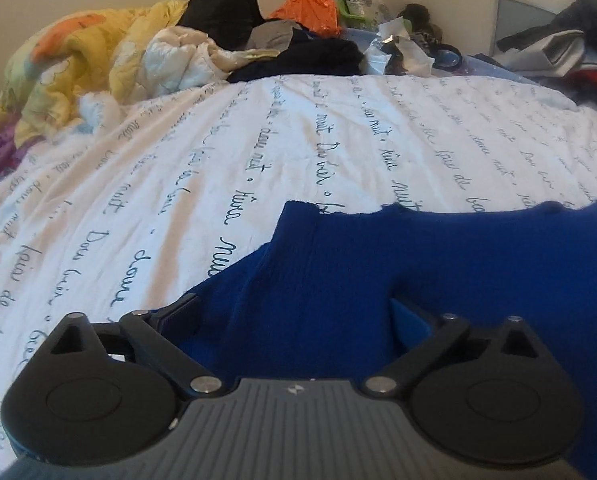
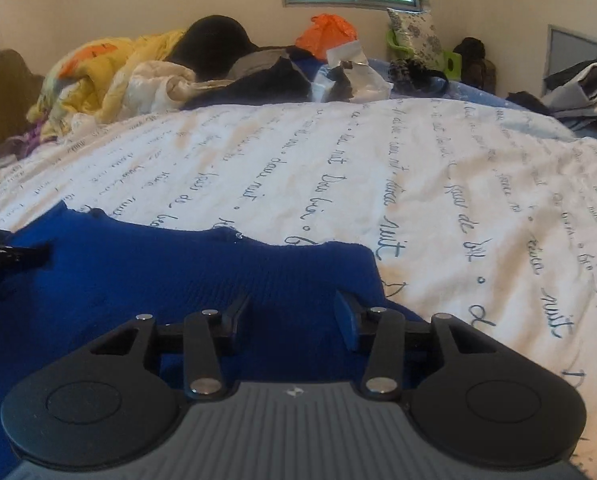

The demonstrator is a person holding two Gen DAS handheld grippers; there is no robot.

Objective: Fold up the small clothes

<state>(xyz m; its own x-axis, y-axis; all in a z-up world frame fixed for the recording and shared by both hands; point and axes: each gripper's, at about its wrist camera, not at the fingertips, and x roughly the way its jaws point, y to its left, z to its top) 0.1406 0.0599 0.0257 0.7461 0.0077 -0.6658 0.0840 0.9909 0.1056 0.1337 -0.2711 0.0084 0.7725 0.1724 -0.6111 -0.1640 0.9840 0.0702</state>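
A blue knit garment (image 1: 378, 264) lies flat on the white bed sheet with script print (image 1: 258, 140). It also shows in the right wrist view (image 2: 158, 272). My left gripper (image 1: 294, 316) is open wide, low over the garment's near left part, with blue cloth lying between its fingers. My right gripper (image 2: 292, 316) is open, low over the garment's near right corner, with cloth between its fingers. The left gripper's tip (image 2: 14, 254) shows at the left edge of the right wrist view, on the garment.
A yellow quilt (image 1: 78, 64), a black pillow (image 1: 222, 12), dark clothes (image 1: 310, 56), an orange bag (image 1: 310, 8) and wrappers (image 1: 398, 48) pile along the bed's far side. More clothes (image 1: 570, 48) are heaped at far right. The white sheet (image 2: 418, 184) stretches beyond the garment.
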